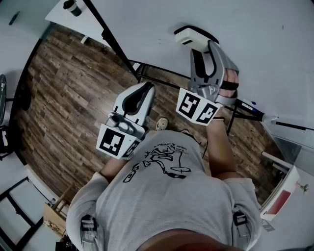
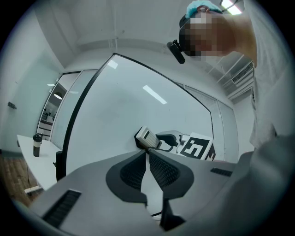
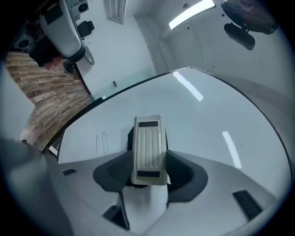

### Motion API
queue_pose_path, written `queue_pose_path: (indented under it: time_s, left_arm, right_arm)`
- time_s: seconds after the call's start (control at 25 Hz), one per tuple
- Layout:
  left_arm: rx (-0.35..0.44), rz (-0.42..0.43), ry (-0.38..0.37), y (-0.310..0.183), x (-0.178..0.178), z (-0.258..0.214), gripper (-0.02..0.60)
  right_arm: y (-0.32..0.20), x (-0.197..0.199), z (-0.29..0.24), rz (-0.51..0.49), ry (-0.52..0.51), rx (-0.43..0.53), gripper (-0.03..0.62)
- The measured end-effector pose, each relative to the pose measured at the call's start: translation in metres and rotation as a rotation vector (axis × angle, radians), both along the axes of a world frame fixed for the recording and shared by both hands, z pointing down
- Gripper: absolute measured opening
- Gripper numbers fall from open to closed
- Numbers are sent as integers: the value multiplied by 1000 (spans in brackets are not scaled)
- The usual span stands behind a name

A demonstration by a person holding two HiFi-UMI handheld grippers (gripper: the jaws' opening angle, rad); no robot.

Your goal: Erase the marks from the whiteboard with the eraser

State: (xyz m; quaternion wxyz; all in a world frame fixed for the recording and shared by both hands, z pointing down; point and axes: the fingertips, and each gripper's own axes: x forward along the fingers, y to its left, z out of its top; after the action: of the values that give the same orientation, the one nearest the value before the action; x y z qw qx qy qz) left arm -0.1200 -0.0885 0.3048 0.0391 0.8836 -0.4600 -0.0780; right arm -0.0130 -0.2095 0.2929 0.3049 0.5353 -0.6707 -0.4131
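Note:
My right gripper (image 3: 146,168) is shut on a white ribbed eraser (image 3: 148,150), whose dark felt side lies against the whiteboard (image 3: 203,124). Thin pen marks (image 3: 101,142) show on the board just left of the eraser. In the head view the right gripper (image 1: 206,61) holds the eraser (image 1: 195,37) up against the board (image 1: 255,49). My left gripper (image 1: 139,98) hangs lower, off the board, with its jaws together and nothing between them. The left gripper view shows its shut jaws (image 2: 147,159), with the eraser (image 2: 147,137) and the right gripper beyond.
The whiteboard stands on a black frame (image 1: 117,46) over a wooden floor (image 1: 68,98). A white table (image 1: 61,14) with a dark cup (image 1: 72,7) is at the far left. A white cabinet (image 1: 282,193) stands at the right.

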Motion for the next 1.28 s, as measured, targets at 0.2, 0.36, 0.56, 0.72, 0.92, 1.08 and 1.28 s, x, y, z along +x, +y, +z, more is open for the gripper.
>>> queue_pose_path:
  time_s: [0.2,0.36,0.56,0.72,0.92,1.08,1.28]
  left_arm:
    - [-1,-3,0,-3,-3,0,40]
    - [-3,-2,-3,-6,-4,1,40]
    - [0,8,-4,-9,-1,0,38]
    - [-3,8,-5,-11,0,0,40]
    - [-8,1,-4,-11,-2,3,40]
    - [-9,-9,-4,-10,-6,3,40]
    - [-6,-13,-1,-8,-7,2,40]
  right_arm:
    - [-7,-4,2,16,-3,10,232]
    - [-8,-5,4,16,-2,27,230]
    - [-10,-10,10,13,8,33,230]
    - [-11,-16,19,1,15,25,230]
    - [-14,-25,34,-16,26,5,230]
    - [-14,-28,40,-21,33,7,231]
    - [-15,-35,49,-31,51,1,232]
